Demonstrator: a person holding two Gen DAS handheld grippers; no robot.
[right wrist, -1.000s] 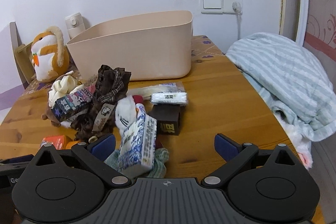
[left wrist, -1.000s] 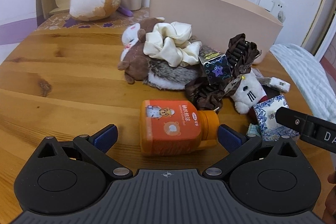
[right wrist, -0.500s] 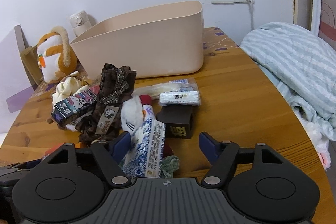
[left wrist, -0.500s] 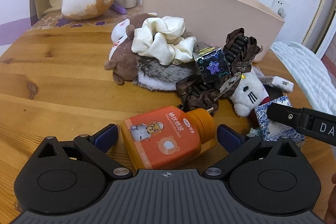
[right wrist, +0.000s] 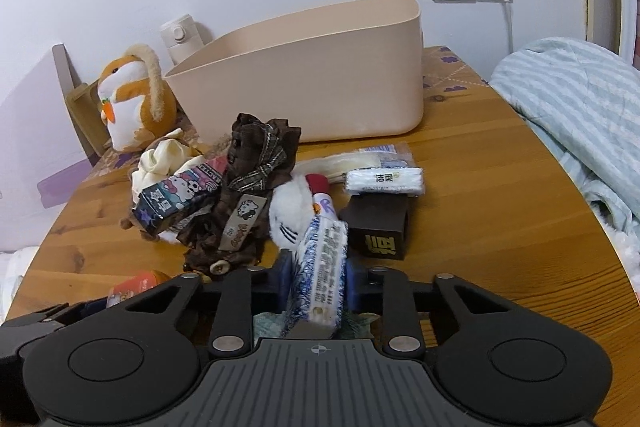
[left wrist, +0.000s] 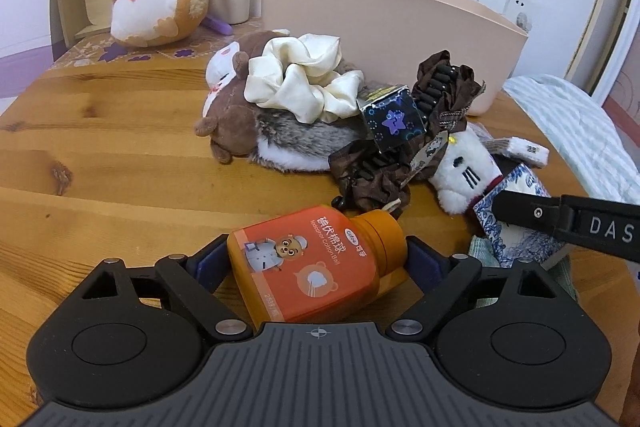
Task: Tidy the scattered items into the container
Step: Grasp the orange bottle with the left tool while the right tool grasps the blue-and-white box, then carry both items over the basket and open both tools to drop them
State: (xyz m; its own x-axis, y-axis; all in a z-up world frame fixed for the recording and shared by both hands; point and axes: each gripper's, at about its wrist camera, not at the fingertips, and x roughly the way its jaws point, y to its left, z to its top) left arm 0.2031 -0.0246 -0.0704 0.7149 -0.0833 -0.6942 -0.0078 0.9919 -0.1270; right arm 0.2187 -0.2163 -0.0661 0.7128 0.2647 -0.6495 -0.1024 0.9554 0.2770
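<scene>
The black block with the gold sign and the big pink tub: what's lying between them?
In the right wrist view, between the black block and the tub lie a white wrapped pack and a clear bag.

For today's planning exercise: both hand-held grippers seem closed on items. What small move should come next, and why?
Probably lift. The left hand-held gripper clamps the orange bottle and the right hand-held gripper the blue-patterned pack, both low at the table; the beige container stands behind the pile.

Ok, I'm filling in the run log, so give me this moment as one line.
left gripper: shut on orange bottle | right gripper: shut on blue-white packet | beige bin: interior not visible | rest of pile on table
</scene>
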